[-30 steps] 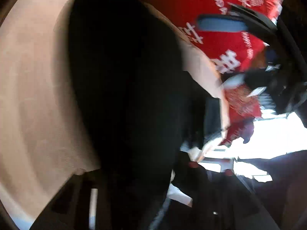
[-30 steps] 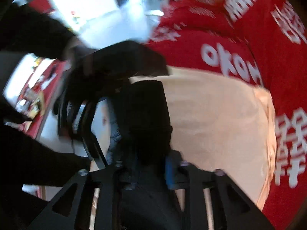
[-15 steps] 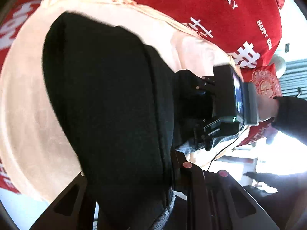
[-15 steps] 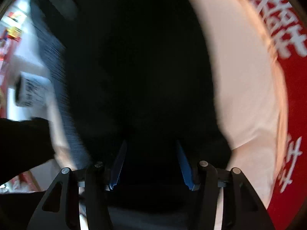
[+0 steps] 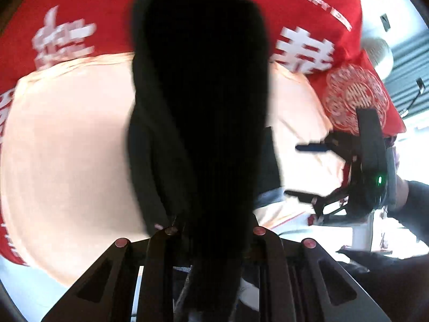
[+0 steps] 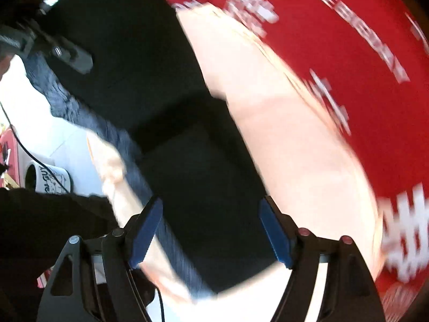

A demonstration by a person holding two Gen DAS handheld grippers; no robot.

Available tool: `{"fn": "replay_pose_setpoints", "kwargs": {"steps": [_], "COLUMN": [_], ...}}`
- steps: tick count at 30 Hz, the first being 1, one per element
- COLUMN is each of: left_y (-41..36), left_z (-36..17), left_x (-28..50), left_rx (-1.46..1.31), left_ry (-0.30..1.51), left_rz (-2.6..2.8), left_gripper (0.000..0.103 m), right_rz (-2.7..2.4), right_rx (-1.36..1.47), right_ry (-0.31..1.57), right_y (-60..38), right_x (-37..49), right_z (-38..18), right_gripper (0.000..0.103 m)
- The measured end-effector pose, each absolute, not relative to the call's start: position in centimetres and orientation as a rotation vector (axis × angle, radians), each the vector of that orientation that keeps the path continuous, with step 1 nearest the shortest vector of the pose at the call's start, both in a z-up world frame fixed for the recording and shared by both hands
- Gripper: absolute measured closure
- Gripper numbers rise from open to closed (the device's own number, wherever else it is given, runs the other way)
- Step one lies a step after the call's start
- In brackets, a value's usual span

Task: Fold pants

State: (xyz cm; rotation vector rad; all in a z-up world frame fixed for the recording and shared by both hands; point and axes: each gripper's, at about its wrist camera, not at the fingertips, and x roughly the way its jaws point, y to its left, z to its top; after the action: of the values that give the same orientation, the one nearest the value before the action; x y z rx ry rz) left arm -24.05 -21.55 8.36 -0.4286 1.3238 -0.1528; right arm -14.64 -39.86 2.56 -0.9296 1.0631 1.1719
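Observation:
The black pants [image 5: 201, 94] hang in a long fold from my left gripper [image 5: 211, 230]. Its jaws are closing on the fabric, which hides its fingertips. In the right wrist view the rest of the pants [image 6: 203, 187] lies folded on a peach cloth [image 6: 295, 147]. My right gripper [image 6: 211, 230] hovers over that folded part. Its jaws are opening, and the blue pads [image 6: 147, 230] stand wide apart without touching the fabric. The left wrist view shows the right gripper [image 5: 305, 171] at the right, beside the hanging pants.
The peach cloth [image 5: 67, 147] lies on a red tablecloth [image 5: 308, 5] with white lettering. A white mug [image 6: 51, 181] stands past the table's edge at the left. A dark sleeve [image 5: 415, 201] holds the right gripper. A grey part of the left gripper [image 6: 67, 53] shows at upper left.
My left gripper has risen with the pants, which now hang longer beneath it. My right gripper has let go of the fabric, opened wide and swung aside.

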Motion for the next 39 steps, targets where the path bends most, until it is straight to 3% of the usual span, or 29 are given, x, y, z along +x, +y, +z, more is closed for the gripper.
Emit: {"fn": "replay_pose_setpoints", "kwargs": {"steps": [3, 7, 12, 17, 21, 25, 27, 28, 29, 34, 39], "left_y": [-26.6, -32.8, -35.4, -36.8, -36.2, -32.3, -30.6, -29.6, -29.5, -25.1, -24.3], "left_z": [7.3, 1.7, -3.7, -3.6, -0.9, 3.9, 6.2, 7.1, 7.6, 6.2, 3.4], "left_x": [-21.4, -17.0, -14.9, -14.3, -15.0, -17.3, -18.5, -19.5, -20.4, -22.3, -24.0], "left_rx": [-0.388, -0.294, -0.263, -0.306, -0.387, -0.551, -0.512, -0.477, -0.446, -0.444, -0.425], "left_ry": [1.372, 1.482, 1.564, 1.560, 1.536, 1.423, 1.369, 1.341, 1.319, 1.386, 1.454], "left_rz": [-0.150, -0.094, 0.000, 0.032, 0.012, 0.004, -0.011, 0.002, 0.025, 0.086, 0.088], "left_gripper": [0.082, 0.082, 0.080, 0.042, 0.042, 0.042, 0.030, 0.013, 0.011, 0.011, 0.011], "right_rz": [1.076, 0.974, 0.881, 0.828, 0.827, 0.854, 0.855, 0.850, 0.853, 0.984, 1.045], "right_rx": [-0.813, -0.639, -0.600, -0.583, -0.593, -0.559, -0.512, -0.481, -0.436, -0.381, -0.529], "right_ry": [1.138, 1.219, 1.245, 1.252, 1.231, 1.219, 1.196, 1.162, 1.109, 0.904, 0.931], "right_y": [-45.3, -52.1, -58.6, -62.7, -64.3, -63.5, -62.4, -62.0, -61.4, -55.5, -48.3], "right_x": [-14.1, -13.6, -14.5, -15.2, -14.9, -13.8, -12.8, -12.5, -12.2, -12.4, -10.8], "right_z": [2.5, 3.0, 2.8, 3.4, 4.0, 4.1, 4.5, 5.1, 6.0, 8.3, 3.0], "right_gripper": [0.025, 0.025, 0.025, 0.025, 0.025, 0.025, 0.025, 0.025, 0.025, 0.020, 0.020]}}
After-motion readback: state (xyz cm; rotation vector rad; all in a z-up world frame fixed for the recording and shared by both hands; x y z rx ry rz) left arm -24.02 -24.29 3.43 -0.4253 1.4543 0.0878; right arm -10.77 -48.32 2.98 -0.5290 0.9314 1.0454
